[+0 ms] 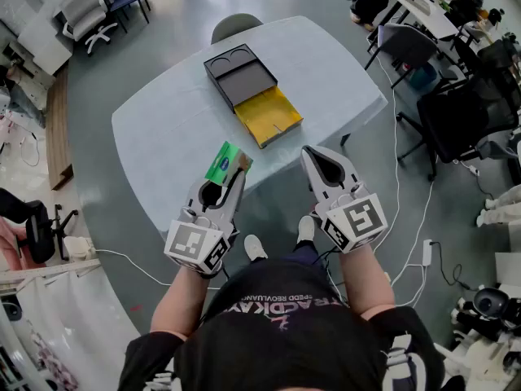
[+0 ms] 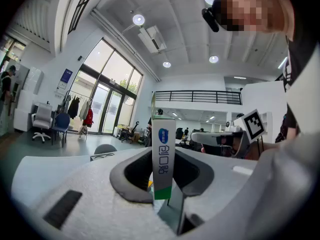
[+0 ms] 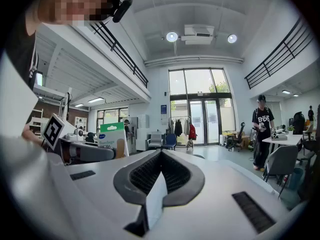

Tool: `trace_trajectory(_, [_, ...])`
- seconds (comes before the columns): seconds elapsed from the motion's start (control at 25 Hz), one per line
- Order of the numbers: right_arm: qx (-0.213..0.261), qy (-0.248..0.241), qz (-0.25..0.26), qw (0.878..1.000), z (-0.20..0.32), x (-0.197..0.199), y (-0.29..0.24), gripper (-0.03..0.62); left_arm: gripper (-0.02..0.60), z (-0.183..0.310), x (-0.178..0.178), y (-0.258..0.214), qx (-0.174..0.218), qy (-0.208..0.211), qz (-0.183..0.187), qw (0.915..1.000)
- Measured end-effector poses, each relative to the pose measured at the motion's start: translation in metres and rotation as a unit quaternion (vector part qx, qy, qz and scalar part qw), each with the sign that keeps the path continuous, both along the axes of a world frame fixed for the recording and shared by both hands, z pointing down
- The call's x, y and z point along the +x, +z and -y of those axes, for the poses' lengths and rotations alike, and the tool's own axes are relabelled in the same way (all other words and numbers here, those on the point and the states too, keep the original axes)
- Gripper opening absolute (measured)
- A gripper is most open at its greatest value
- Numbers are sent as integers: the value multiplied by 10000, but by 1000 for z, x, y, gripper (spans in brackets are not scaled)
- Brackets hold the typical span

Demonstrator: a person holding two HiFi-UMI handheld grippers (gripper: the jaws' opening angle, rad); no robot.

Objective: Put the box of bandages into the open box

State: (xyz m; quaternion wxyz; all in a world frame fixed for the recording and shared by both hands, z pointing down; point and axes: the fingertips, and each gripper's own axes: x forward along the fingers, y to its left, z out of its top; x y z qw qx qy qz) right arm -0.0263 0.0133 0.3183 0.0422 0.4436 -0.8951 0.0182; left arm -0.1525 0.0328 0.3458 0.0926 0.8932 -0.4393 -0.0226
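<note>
Over the table's (image 1: pixel 163 125) near edge, the left gripper (image 1: pixel 231 173) pinches the box of bandages (image 1: pixel 223 160); the right gripper's (image 1: pixel 314 158) jaws meet. The open box (image 1: pixel 251 88) lies mid-table, well apart.

bandages (image 1: pixel 226 160): lower end hiding between left gripper (image 1: pixel 230 174) jaws | print: blurring, too small to read | person (image 1: pixel 281 332): bottom edge cutting torso off

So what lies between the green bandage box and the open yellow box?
Only bare pale tabletop separates green bandage box from open yellow box, in the head view.
</note>
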Motion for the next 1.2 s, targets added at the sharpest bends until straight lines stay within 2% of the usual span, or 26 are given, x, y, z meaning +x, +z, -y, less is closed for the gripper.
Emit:
trace_trajectory(0.64, [64,-145,33,9999,6,-1,-2,9,101,4,5,-2,13,46,3,10000])
trace_trajectory(1.2, [54,-608,91,9981,42,41,-7,9,101,26,49,-5,-60,-398,77,9992])
